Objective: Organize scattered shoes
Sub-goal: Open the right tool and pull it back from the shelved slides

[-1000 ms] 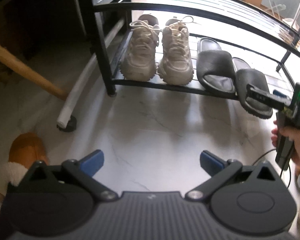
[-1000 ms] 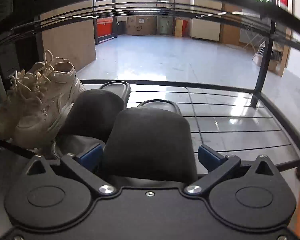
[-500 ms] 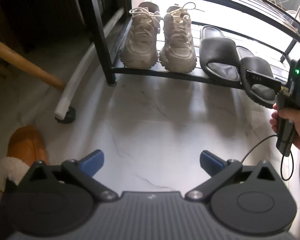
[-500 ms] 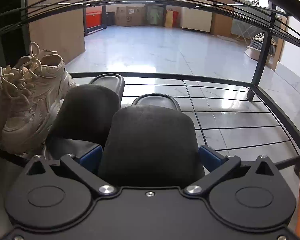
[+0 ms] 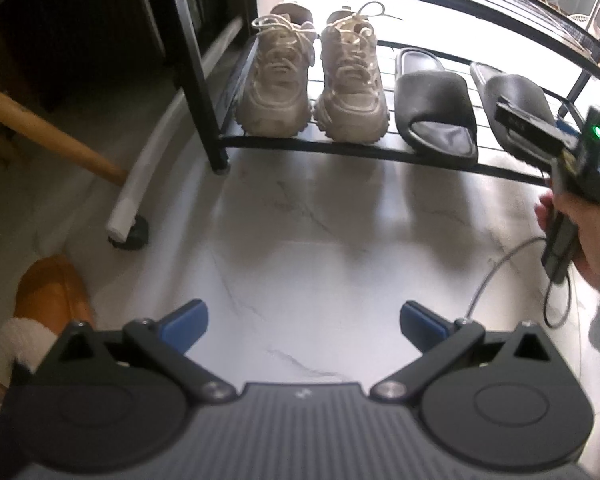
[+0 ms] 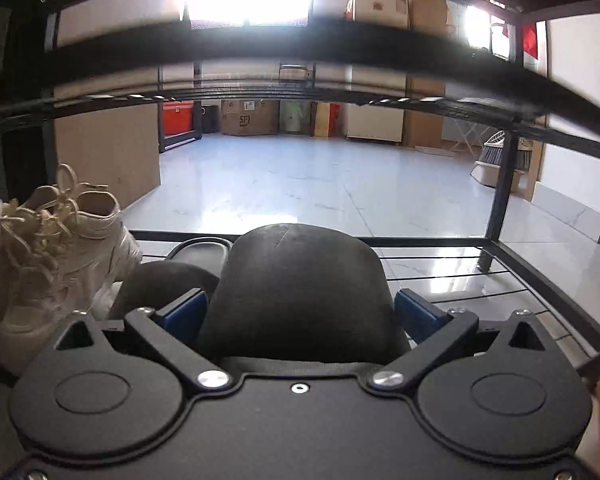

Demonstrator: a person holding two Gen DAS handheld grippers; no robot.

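The left gripper (image 5: 303, 320) was held wide apart over the pale marbled floor (image 5: 320, 248), its blue pads gripping nothing. Only the left wrist view showed the whole black metal shoe rack (image 5: 340, 148): on its lowest shelf, a pair of cream lace-up sneakers (image 5: 312, 76) was seen at upper centre, a dark grey rubber slide (image 5: 434, 100) just beside them, and a second dark grey slide (image 5: 514, 94) at the right, partly hidden by the right gripper (image 5: 518, 120). An orange fleece-lined slipper (image 5: 50, 300) was seen on the floor at lower left. Only the right wrist view showed the grip: the blue pads (image 6: 186, 312) were set against both sides of that second slide's strap, though contact could not be confirmed, and cardboard boxes (image 6: 248, 118) were glimpsed beyond.
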